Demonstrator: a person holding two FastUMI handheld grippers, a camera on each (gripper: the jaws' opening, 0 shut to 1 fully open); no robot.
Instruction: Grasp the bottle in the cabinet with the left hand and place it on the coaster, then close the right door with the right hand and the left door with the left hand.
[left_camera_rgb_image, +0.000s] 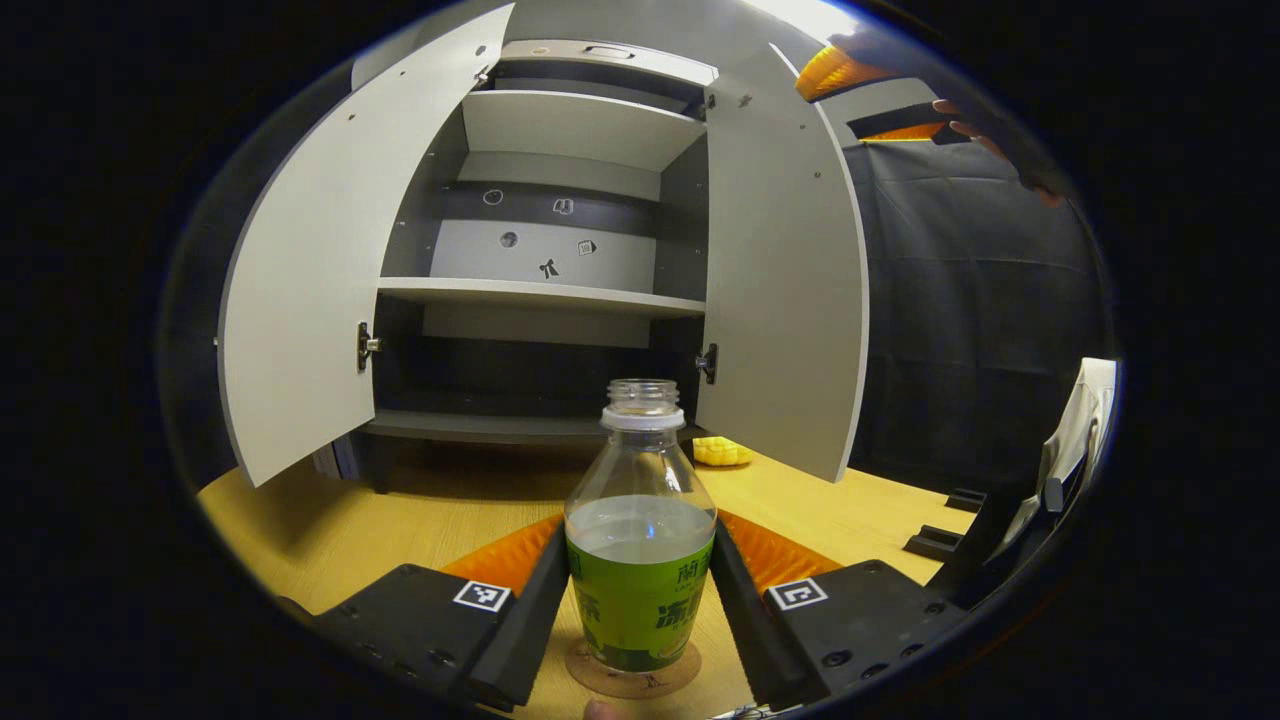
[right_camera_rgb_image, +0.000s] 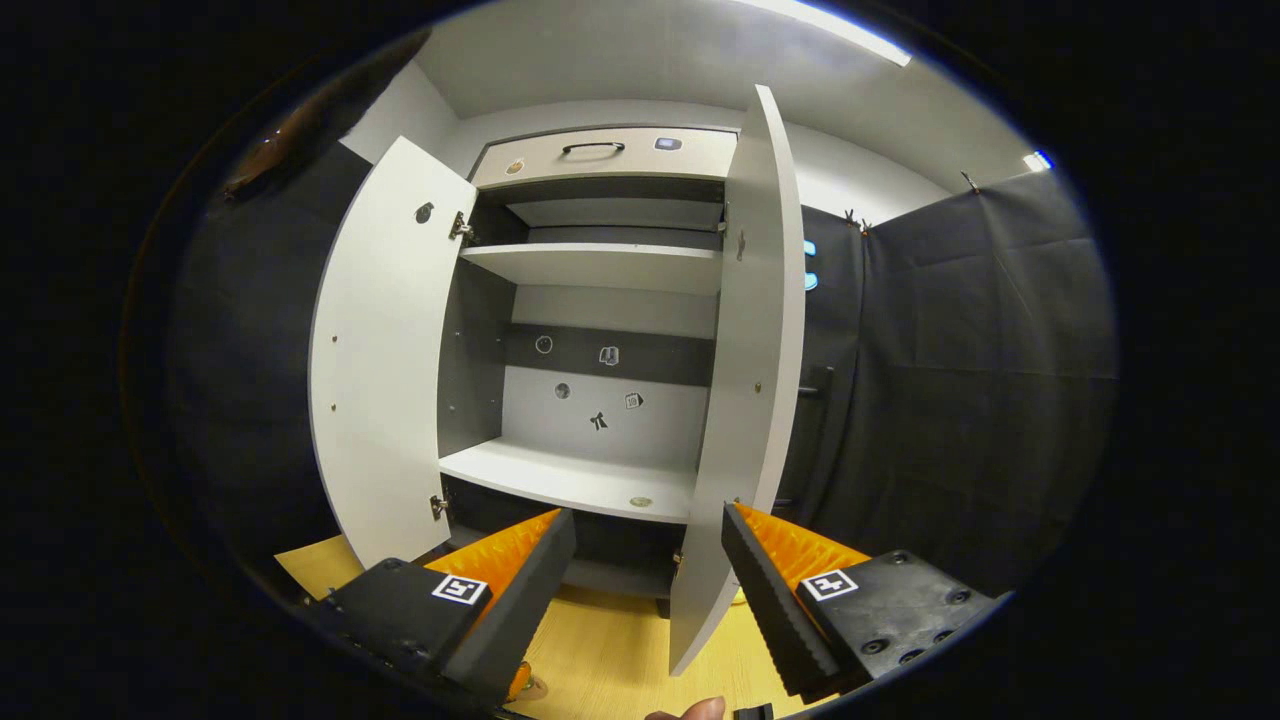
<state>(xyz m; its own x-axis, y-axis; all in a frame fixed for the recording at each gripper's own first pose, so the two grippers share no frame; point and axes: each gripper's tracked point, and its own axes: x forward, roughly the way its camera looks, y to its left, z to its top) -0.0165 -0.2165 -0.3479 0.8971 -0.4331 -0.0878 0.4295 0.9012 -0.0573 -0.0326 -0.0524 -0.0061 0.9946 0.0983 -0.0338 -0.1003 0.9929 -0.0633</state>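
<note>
Right under my left lens, the left gripper (left_camera_rgb_image: 640, 600) has its two fingers against the sides of the bottle (left_camera_rgb_image: 640, 540), one at its 9 o'clock and one at its 3 o'clock; I read it as clamped on the bottle. That bottle stands upright at 6 o'clock in the left gripper view, uncapped as far as I can see, part full of clear liquid with a green label around its lower half. Its base sits on the round coaster (left_camera_rgb_image: 632, 672), which lies on the wooden table (left_camera_rgb_image: 420, 520).

Beyond the bottle, toward 12 o'clock, the cabinet (left_camera_rgb_image: 560, 290) stands on the table with both doors swung wide: the left door (left_camera_rgb_image: 330, 270) at 10 o'clock and the right door (left_camera_rgb_image: 785, 290) at 1 o'clock. Its shelves look bare. A small yellow object (left_camera_rgb_image: 722, 451) lies on the table near the foot of the right door; I cannot tell what it is. At 2 o'clock, high up, I see a hand (left_camera_rgb_image: 985, 135) holding the other tool.

On my right gripper view, the right gripper (right_camera_rgb_image: 648, 575) has its fingers well apart with nothing between them. The right door (right_camera_rgb_image: 745, 400) appears nearly edge-on just past 12 o'clock, its lower edge between the fingers, not touched as far as I can see.
</note>
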